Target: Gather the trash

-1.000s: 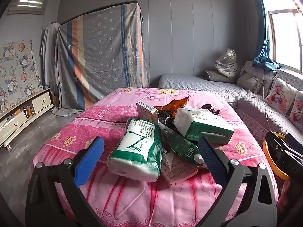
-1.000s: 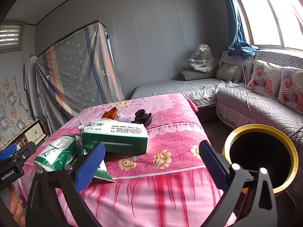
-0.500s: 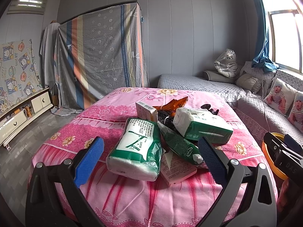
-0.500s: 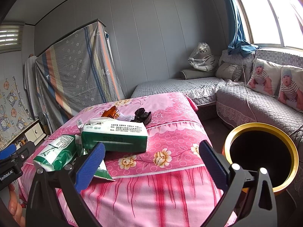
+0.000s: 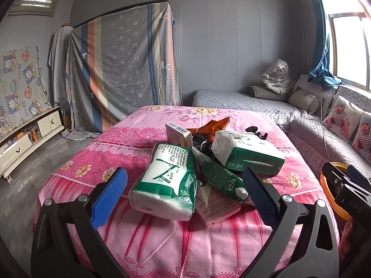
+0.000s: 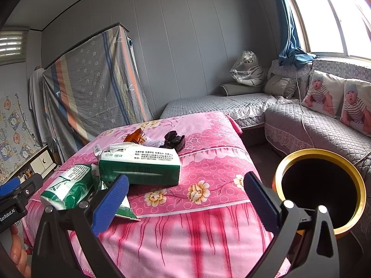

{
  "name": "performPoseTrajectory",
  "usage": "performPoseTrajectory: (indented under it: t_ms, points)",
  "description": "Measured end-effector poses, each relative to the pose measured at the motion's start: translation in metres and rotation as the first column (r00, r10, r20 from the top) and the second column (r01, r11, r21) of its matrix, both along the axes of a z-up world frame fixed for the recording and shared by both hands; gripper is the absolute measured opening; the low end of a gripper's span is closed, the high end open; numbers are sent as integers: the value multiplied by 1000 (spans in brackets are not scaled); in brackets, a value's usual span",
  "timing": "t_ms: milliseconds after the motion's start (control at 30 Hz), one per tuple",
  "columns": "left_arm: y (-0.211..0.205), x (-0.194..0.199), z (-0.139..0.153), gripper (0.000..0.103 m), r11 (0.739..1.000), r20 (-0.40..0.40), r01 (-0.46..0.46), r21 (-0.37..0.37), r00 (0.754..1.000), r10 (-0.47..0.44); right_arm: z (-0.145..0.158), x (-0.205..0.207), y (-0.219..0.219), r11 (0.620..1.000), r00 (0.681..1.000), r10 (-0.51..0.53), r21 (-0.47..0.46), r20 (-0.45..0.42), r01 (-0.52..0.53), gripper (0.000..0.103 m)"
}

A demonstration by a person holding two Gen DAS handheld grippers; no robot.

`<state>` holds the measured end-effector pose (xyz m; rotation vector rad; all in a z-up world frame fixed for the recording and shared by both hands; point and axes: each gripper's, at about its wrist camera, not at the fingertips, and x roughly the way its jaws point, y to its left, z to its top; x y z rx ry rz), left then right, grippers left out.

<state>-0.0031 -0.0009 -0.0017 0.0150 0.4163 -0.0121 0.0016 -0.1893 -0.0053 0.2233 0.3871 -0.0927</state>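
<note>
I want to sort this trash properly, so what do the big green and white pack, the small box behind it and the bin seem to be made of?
Green and white pack: soft glossy plastic film, wrinkled and shiny, probably over tissues.
Small box: thin printed cardboard with crisp folded edges.
Bin: rim looks like gold-toned metal or metallic-finish plastic; hard to tell which.

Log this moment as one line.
left gripper: open, empty | right gripper: open, empty | trash: piled on table | bin: beside table

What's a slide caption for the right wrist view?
Open right gripper faces a pink-clothed table strewn with tissue packs, gold-rimmed bin alongside.
</note>
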Motion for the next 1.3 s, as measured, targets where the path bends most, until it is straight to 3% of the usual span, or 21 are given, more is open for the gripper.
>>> performPoseTrajectory:
  t_ms: [1033, 1300]
  points:
    - [0, 1, 0, 95, 1000, -8, 7, -8, 1000, -7, -1, 2, -1, 1000, 1000, -4, 7, -6, 4, 96]
    - [6, 3, 1, 95, 997, -14, 56, -58, 998, -56, -1, 7, 1, 1000, 1000, 5, 3, -23, -5, 96]
